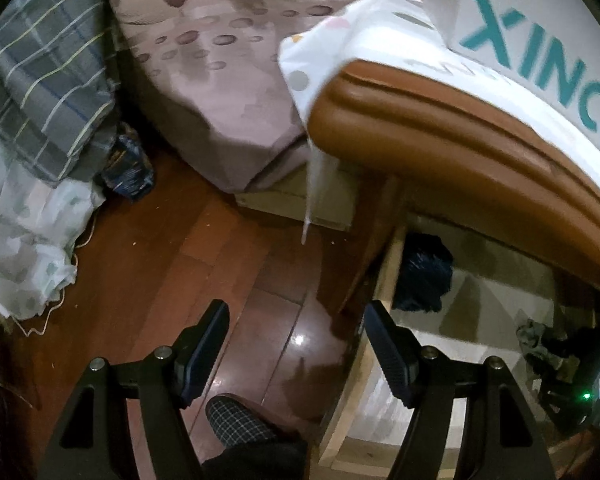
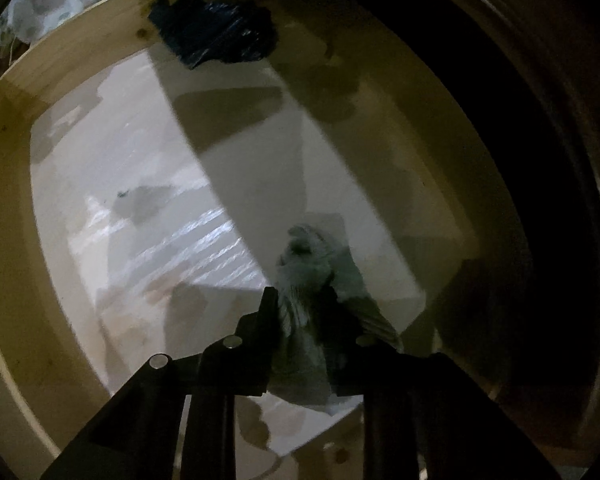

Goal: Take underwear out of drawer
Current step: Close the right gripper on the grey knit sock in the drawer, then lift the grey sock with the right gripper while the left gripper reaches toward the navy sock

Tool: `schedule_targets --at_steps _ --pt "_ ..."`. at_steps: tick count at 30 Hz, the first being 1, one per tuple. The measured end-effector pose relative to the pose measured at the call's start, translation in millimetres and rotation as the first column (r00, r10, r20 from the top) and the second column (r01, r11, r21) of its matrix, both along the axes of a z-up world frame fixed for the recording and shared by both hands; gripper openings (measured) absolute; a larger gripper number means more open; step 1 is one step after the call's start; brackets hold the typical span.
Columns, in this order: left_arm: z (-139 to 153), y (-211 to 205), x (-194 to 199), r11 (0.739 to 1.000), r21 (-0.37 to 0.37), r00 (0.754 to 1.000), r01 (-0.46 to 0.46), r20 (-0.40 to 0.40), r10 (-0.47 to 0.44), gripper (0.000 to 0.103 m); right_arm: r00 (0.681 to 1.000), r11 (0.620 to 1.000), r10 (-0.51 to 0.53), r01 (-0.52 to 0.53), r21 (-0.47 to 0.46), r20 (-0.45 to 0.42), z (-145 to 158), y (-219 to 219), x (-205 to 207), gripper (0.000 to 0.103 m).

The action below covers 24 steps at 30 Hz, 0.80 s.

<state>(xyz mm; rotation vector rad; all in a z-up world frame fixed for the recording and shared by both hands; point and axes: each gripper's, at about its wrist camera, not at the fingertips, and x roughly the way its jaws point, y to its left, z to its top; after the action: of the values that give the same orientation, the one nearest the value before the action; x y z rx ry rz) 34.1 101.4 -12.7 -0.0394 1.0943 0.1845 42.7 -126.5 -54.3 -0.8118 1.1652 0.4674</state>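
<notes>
While the right gripper [image 2: 302, 300] reaches down into the open drawer [image 2: 16, 216], its jaws are pinched together on a pale grey-green piece of underwear [image 2: 308, 264], which bunches up between the two black fingers and spills out above and below them. Part of the cloth hangs to the right of the fingers, over the drawer's pale lining. Past the gripped cloth the lining lies glossy and creased, crossed by a broad diagonal shadow. Farther on, in the far corner against the light wooden wall, sits a crumpled dark blue garment [image 2: 216, 32], well apart from the gripper.

Seen from the left wrist, the left gripper [image 1: 296, 344] hangs with its jaws wide apart and nothing between them, over the reddish wooden floor [image 1: 172, 248] just beside the drawer's left wall. Below it shows a checked slipper [image 1: 236, 420] on the person's foot. To the right lies the drawer interior, with the dark blue garment [image 1: 424, 276] in its corner and the right gripper dimly visible at the far right edge. Above the drawer juts the brown top edge of the cabinet [image 1: 440, 120], covered with a white cloth [image 1: 320, 52]. Beyond the floor stands a bed with a pinkish spotted sheet [image 1: 228, 80], and at the left a grey plaid quilt [image 1: 48, 80] rests on pale sheer fabric [image 1: 24, 240].
</notes>
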Motion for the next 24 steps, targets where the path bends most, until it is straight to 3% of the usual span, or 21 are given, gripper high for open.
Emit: schedule_targets --at_steps 6,13,20,24 --pt "-11.2 -16.6 1.5 0.998 -0.006 0.997 0.064 -0.034 -0.064 0.072 0.999 0.999 -0.042 0.042 -0.01 0.004 22.1 -0.4 -14.0 0.017" --pt "-14.2 -32.9 -0.4 0.993 0.02 0.993 0.114 -0.029 -0.114 0.072 0.979 0.976 -0.203 0.2 0.088 0.019 47.6 12.5 -34.8 0.017" --pt "-16.6 -35.8 -0.6 0.992 0.014 0.992 0.123 -0.026 -0.123 0.072 0.904 0.886 -0.427 0.417 0.201 0.004 52.2 -8.1 -53.8 0.017" --pt "-17.7 -37.7 -1.5 0.992 0.022 0.992 0.122 -0.029 -0.121 0.072 0.865 0.843 -0.501 0.484 0.234 0.017 59.5 -14.7 -55.1 0.017"
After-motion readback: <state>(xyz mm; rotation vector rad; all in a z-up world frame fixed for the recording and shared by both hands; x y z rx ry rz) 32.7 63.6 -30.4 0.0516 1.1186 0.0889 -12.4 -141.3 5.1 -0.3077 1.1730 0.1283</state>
